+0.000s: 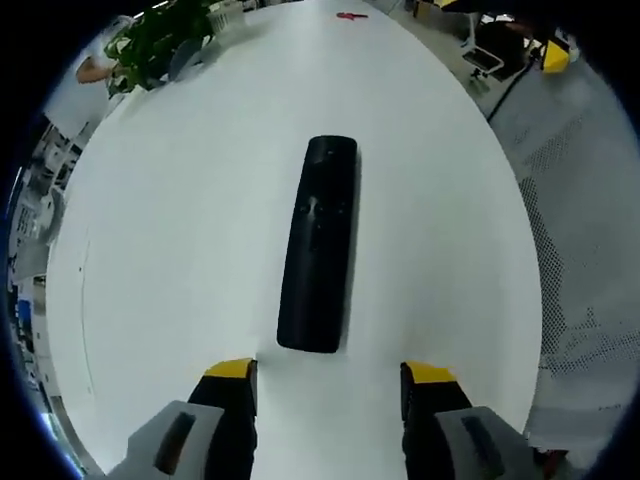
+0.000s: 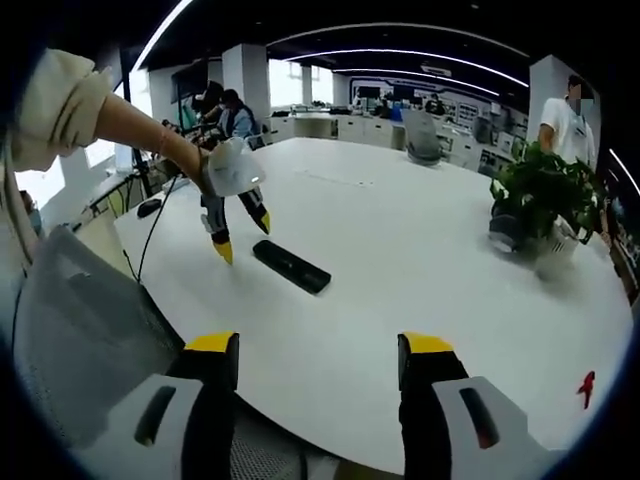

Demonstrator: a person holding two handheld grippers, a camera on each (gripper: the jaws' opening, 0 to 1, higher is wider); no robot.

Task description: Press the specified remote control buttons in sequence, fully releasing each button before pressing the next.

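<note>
An open-plan office: a large white meeting table (image 2: 420, 270), a potted plant (image 2: 545, 195), rows of desks under ceiling light strips, office chairs (image 2: 425, 135), people at workstations

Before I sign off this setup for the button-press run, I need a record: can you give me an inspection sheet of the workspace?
Surface: white table, large with a rounded edge, bare around the remote.
Job's things: black remote control lies flat on the table, untouched.
Clutter: potted plant near the table's far side; small red object near the table's edge.
Grippers: left gripper hangs above the table just beside the remote, jaws apart, empty; right gripper is held back at the table edge, jaws apart, empty.
Cables: a dark cable runs off the table's edge.
Surroundings: open office with desks, chairs, people standing in the background; mesh chair back close by.
</note>
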